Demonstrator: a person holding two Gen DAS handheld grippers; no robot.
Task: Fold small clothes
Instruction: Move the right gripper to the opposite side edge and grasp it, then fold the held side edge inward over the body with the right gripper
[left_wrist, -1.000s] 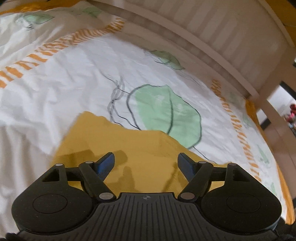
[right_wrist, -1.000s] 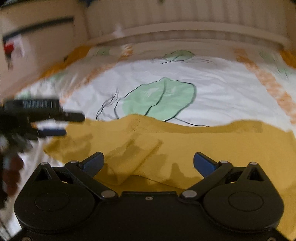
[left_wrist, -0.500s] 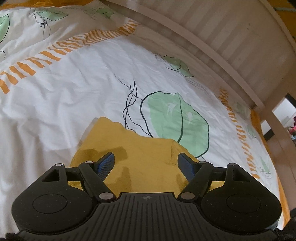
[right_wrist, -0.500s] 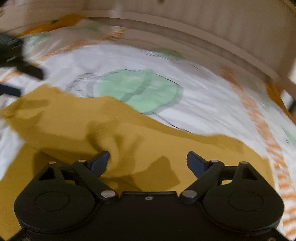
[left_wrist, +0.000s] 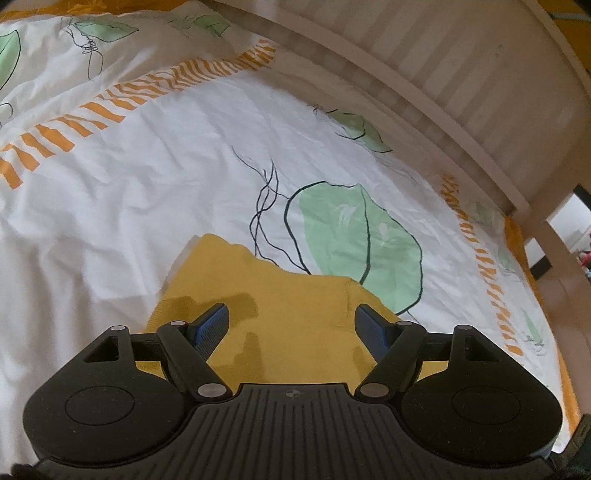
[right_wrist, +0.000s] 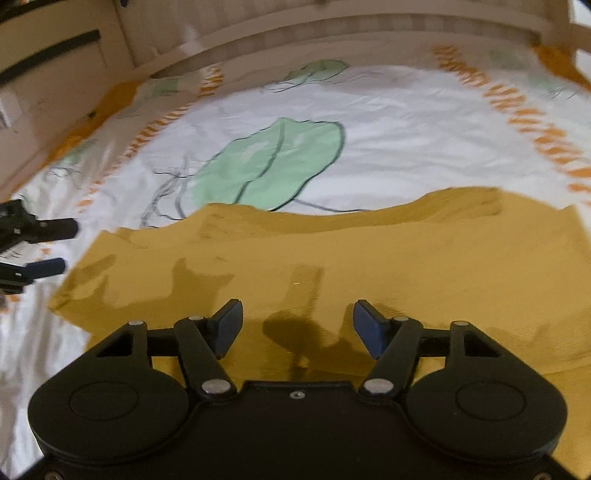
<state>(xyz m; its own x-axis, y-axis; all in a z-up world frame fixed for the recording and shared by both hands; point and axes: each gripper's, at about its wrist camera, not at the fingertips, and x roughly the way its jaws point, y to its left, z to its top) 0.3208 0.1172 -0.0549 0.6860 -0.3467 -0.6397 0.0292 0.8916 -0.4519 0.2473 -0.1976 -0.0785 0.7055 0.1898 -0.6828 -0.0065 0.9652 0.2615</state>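
Bedding first: a white duvet cover (left_wrist: 155, 177) printed with green leaves and orange dashed stripes fills both views, spread across a bed with a pale slatted bed frame (left_wrist: 461, 77) curving along its far side. On top of it lies the mustard-yellow garment (right_wrist: 332, 258), flat and wide in the right wrist view, its far edge wavy against the big green leaf print (right_wrist: 273, 158). From the left wrist view only one end of that garment shows, its corner reaching out onto the white fabric beside the same leaf.

Right gripper (right_wrist: 297, 326) hovers over the near part of the yellow cloth, its blue-padded jaws closing at this moment, with nothing pinched between them; the cloth lies below, and the gripper's shadow falls on it. The picture is a little blurred.

Left gripper (left_wrist: 291, 325) sits over the garment's end, jaws spread apart, pads clear of the fabric as far as can be seen. In the right wrist view it appears at the left edge, just beside the garment's corner.
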